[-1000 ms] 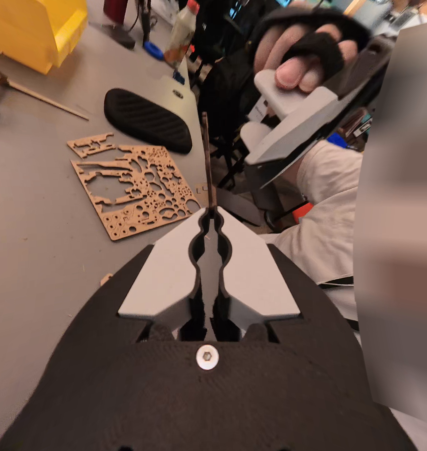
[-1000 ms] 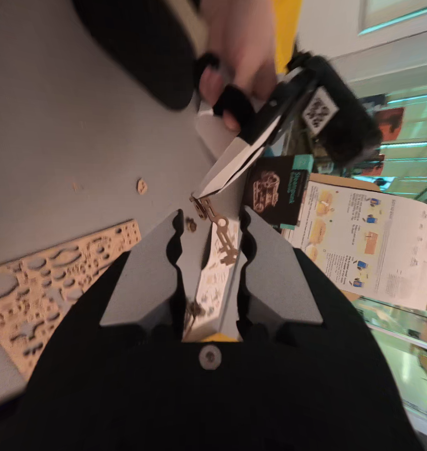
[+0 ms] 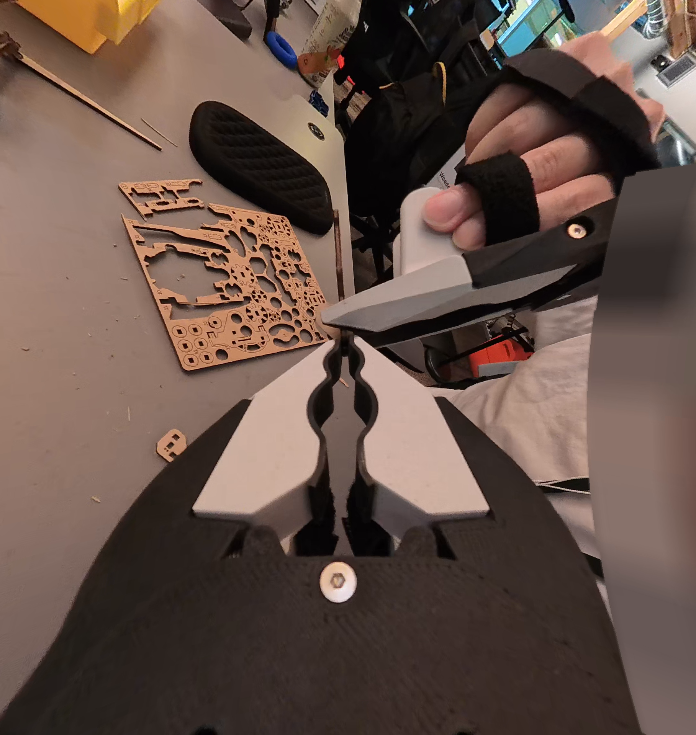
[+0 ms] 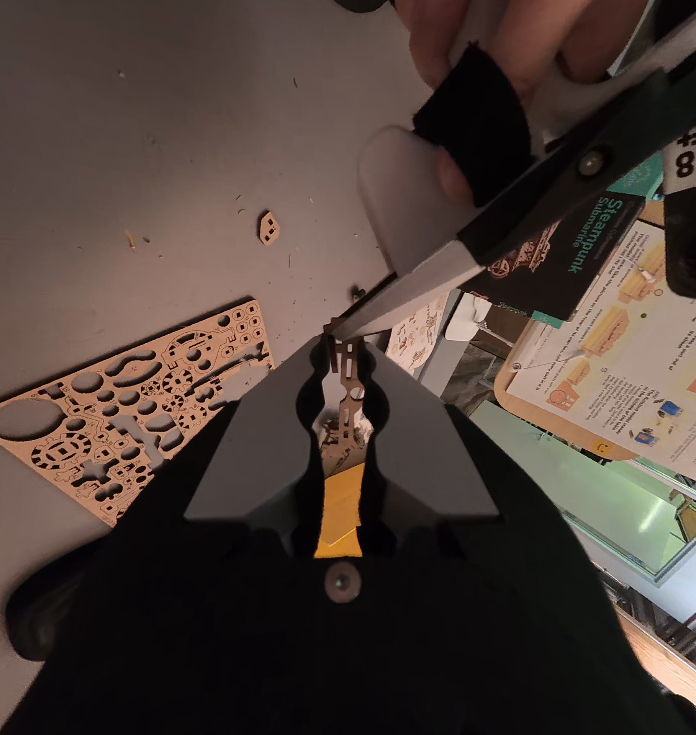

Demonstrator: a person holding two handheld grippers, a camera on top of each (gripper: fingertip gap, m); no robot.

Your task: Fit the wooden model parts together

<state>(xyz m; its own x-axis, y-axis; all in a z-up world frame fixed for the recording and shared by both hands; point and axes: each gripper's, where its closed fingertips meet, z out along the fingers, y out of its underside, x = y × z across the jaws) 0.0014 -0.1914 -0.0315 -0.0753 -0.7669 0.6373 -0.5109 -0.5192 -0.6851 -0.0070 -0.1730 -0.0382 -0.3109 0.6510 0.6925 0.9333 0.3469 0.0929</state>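
Matt grey table (image 3: 59, 397), pale laser-cut wood sheet (image 3: 203, 302), glossy paper leaflet (image 4: 632, 358)

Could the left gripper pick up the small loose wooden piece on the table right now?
Probably not yet: the left gripper is shut on a wooden strip; the way to the loose piece looks clear.

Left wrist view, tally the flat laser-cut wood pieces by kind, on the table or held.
Punched-out sheets: 2, one larger, one smaller
Small loose part on the table: 1
Strip in the left hand-held gripper: 1
Total: 4
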